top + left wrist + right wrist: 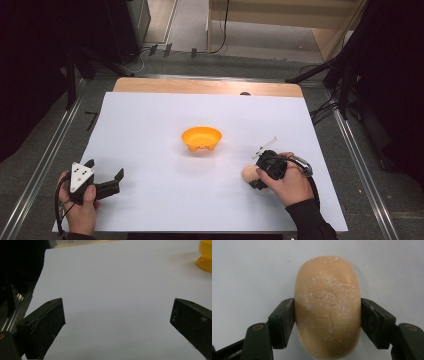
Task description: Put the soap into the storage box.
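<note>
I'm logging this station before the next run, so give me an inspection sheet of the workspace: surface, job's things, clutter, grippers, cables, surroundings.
Surface: white sheet over a wooden table, flat.
Job's things: tan rounded lump on the sheet, between the right gripper's pads; orange bowl at mid-sheet, upright.
Clutter: nothing seen.
Grippers: right gripper shut on the lump, both pads against its sides; left gripper open, nothing between its jaws.
Cables: black cable trailing by the left hand; floor cables beyond the table.
Surroundings: metal rails beside the table, dark stands at both sides.
</note>
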Motion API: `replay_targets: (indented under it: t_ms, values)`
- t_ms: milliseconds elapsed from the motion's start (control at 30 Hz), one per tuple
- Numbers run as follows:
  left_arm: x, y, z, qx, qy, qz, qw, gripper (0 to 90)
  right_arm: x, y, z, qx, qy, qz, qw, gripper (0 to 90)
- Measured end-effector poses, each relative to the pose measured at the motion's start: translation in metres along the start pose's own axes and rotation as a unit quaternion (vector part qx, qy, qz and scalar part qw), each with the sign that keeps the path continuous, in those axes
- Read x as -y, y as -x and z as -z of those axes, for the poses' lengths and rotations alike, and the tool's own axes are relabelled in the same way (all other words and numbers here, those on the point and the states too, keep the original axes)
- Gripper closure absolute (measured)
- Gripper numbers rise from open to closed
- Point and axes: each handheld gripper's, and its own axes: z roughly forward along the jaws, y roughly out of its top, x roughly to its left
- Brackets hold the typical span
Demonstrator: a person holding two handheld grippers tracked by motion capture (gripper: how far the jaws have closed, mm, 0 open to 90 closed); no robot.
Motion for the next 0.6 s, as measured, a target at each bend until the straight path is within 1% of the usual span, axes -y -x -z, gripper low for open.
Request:
replay_targets:
  t_ms: [133,167,233,267,300,367,467,533,600]
  values:
    - [0.0001,-0.0006,0.0006,0.003,0.001,-0.001,1.0000,0.0,0.0000,-0.0006,-0.0007,0.001,-0.005,-0.008,1.0000,32.0]
    - [0.0004,-0.0009,0.0009,0.004,0.004,-0.003,1.0000,0.0,0.0011,-0.0005,-0.0011,0.001,-0.005,-0.014,0.9999,31.8]
    - [0.0004,-0.0009,0.0010,0.005,0.004,-0.003,1.0000,0.0,0.0019,0.0003,-0.0014,0.001,-0.003,-0.014,0.9999,31.8]
    - [0.0004,-0.0009,0.0009,0.006,0.004,-0.003,1.0000,0.0,0.0036,0.0013,-0.0010,0.000,0.001,-0.021,0.9998,31.9]
    - [0.0003,-0.0008,0.0008,0.006,0.003,-0.003,1.0000,0.0,0.0042,0.0020,-0.0009,-0.002,0.004,-0.022,0.9998,31.9]
    - [-0.0002,-0.0001,-0.0003,0.004,-0.003,-0.005,1.0000,0.0,0.0051,0.0024,-0.0010,-0.001,0.005,-0.020,0.9998,32.0]
    - [-0.0002,0.0007,-0.0007,0.002,-0.004,-0.007,1.0000,0.1,0.0051,0.0007,-0.0016,0.004,0.004,-0.016,0.9998,32.0]
    - [-0.0002,0.0008,-0.0003,0.002,-0.003,-0.009,1.0000,0.0,0.0046,-0.0019,-0.0024,0.013,0.001,-0.015,0.9998,32.1]
    - [-0.0002,0.0007,-0.0005,0.002,-0.004,-0.008,1.0000,0.0,0.0041,-0.0053,-0.0031,0.026,-0.004,-0.006,0.9996,32.7]
